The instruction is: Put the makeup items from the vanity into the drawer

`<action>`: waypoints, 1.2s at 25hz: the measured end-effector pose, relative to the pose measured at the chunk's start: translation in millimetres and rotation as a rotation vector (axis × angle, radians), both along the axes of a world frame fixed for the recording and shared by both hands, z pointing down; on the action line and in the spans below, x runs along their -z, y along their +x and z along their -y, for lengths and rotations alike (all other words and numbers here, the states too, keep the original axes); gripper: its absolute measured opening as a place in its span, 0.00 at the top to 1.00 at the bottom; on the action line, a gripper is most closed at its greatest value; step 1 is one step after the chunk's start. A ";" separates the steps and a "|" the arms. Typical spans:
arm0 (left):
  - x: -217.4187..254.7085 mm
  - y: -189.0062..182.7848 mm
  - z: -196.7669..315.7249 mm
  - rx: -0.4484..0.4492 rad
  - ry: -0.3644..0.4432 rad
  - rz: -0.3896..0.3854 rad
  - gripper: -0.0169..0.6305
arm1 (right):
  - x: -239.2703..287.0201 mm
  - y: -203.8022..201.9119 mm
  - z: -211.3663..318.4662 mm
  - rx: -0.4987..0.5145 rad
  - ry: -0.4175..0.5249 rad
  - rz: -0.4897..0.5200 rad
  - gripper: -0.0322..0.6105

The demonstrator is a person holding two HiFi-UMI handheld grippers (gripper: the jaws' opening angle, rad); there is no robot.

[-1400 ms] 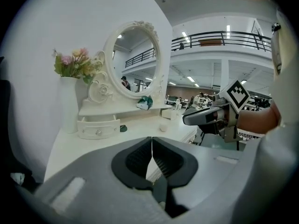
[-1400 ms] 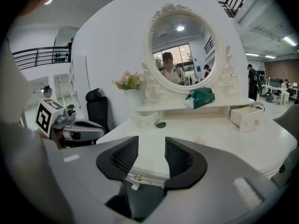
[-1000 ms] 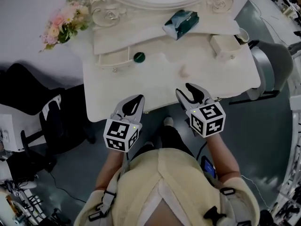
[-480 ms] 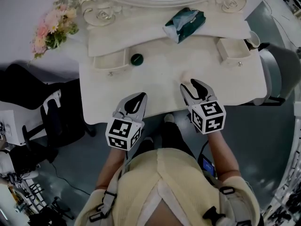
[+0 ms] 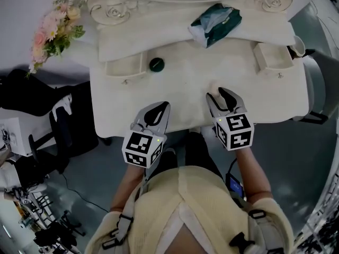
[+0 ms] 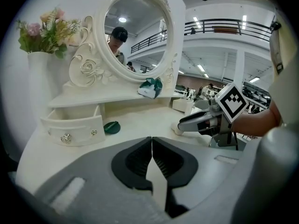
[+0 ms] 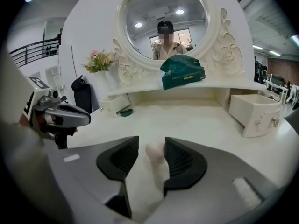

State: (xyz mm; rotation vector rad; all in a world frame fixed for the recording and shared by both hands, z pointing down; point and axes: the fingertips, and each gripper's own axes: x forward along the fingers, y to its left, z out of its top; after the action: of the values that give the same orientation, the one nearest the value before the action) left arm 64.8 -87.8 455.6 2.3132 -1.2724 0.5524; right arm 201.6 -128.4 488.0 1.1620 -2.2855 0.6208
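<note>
A pale pink makeup sponge (image 7: pixel 155 154) lies on the white vanity top (image 5: pixel 180 89), between the jaws of my right gripper (image 7: pixel 152 146), which stands open around it without squeezing it. In the head view, my right gripper (image 5: pixel 225 97) covers the sponge. A round dark green compact (image 5: pixel 155 64) sits beside the open left drawer (image 5: pixel 124 67); the left gripper view shows the same compact (image 6: pixel 111 127) and drawer (image 6: pixel 72 127). My left gripper (image 5: pixel 161 110) hovers over the vanity's front edge, jaws shut and empty (image 6: pixel 152 141). The right drawer (image 5: pixel 270 57) is also open.
A green tissue pack (image 5: pixel 214 23) lies on the shelf under the oval mirror (image 7: pixel 161 20). A vase of flowers (image 5: pixel 50 33) stands at the back left. A black chair (image 5: pixel 63 136) is left of the vanity, a grey chair (image 5: pixel 320 83) right.
My right gripper has moved forward over the vanity until the sponge lies between its jaws. The left gripper has crept forward to the front edge.
</note>
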 end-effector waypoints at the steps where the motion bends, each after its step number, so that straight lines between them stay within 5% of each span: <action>1: -0.9 0.2 0.4 0.001 -0.002 0.001 0.96 | -1.2 0.6 0.3 0.001 0.001 -0.005 0.70; 30: 24.2 -17.8 9.5 0.089 0.075 0.038 0.97 | 10.4 -3.3 -3.6 0.092 0.094 -0.057 0.85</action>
State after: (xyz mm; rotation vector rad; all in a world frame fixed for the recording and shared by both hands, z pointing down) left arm 47.0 -97.3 431.4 2.3027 -1.4292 0.5298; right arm 198.2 -124.8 477.6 1.0963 -2.3263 0.4444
